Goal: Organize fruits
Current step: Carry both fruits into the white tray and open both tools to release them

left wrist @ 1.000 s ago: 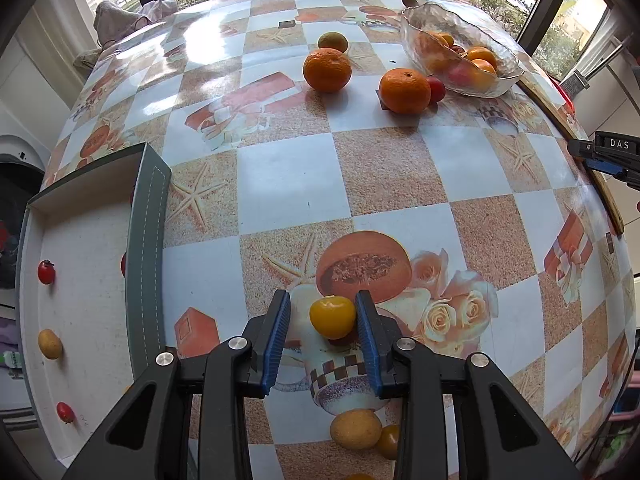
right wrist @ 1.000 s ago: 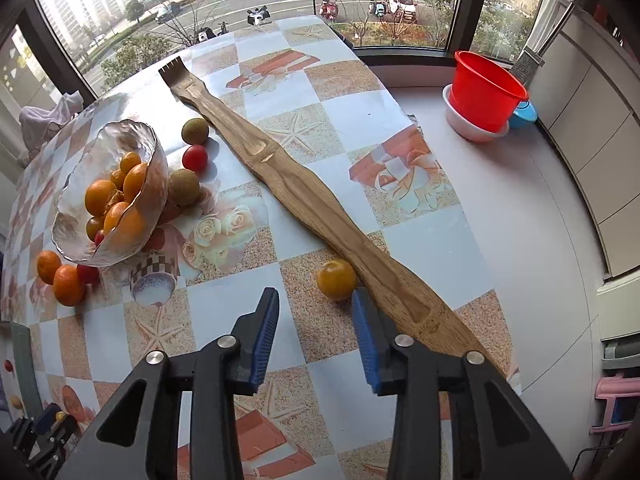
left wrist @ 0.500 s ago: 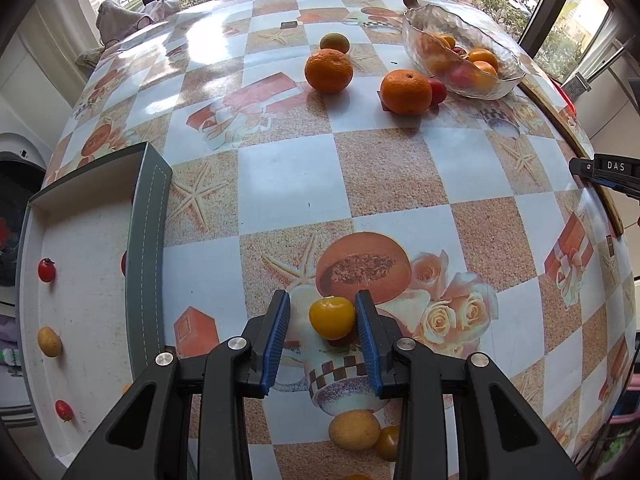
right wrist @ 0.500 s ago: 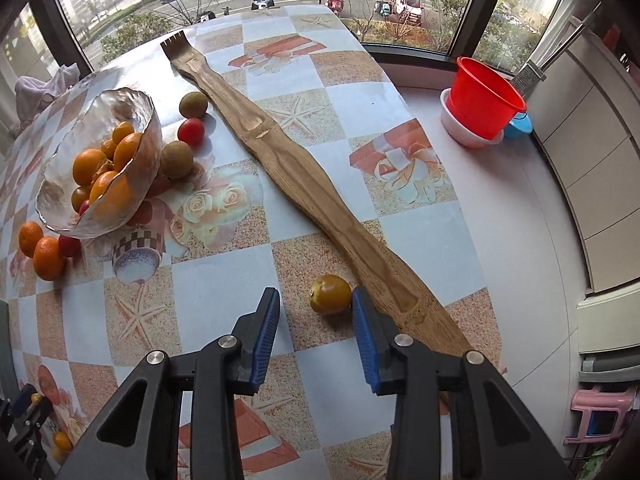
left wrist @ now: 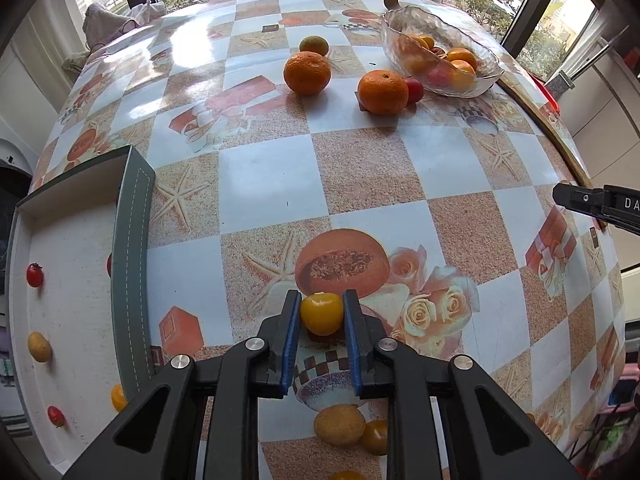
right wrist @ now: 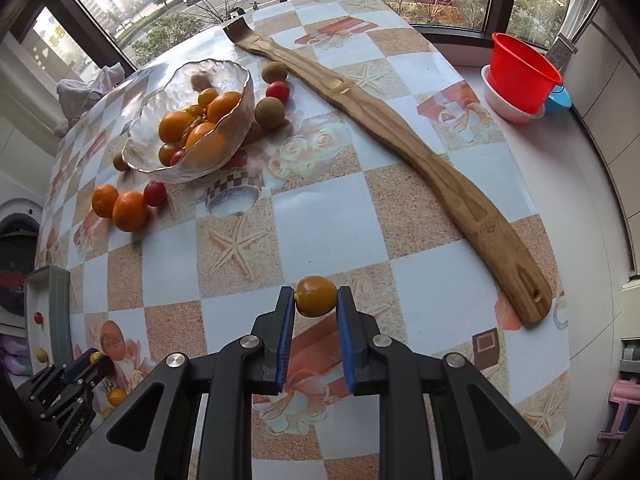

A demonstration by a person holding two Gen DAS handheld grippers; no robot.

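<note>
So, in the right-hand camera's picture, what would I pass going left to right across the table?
Grey tray → two oranges → glass bowl → yellow fruit in the right gripper → long wooden board → red bucket.

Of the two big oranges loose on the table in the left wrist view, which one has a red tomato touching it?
The right-hand orange, nearer the glass bowl: a red cherry tomato sits against its right side. The left orange has only a greenish fruit behind it.

Left tool (left wrist: 322, 312) now clamping down tight on the yellow tomato (left wrist: 321, 314), pads no longer standing off it. Right tool (right wrist: 316, 300) sliding up around the orange-yellow fruit (right wrist: 315, 295), away from the wooden board (right wrist: 400, 136), jaws closing in.
</note>
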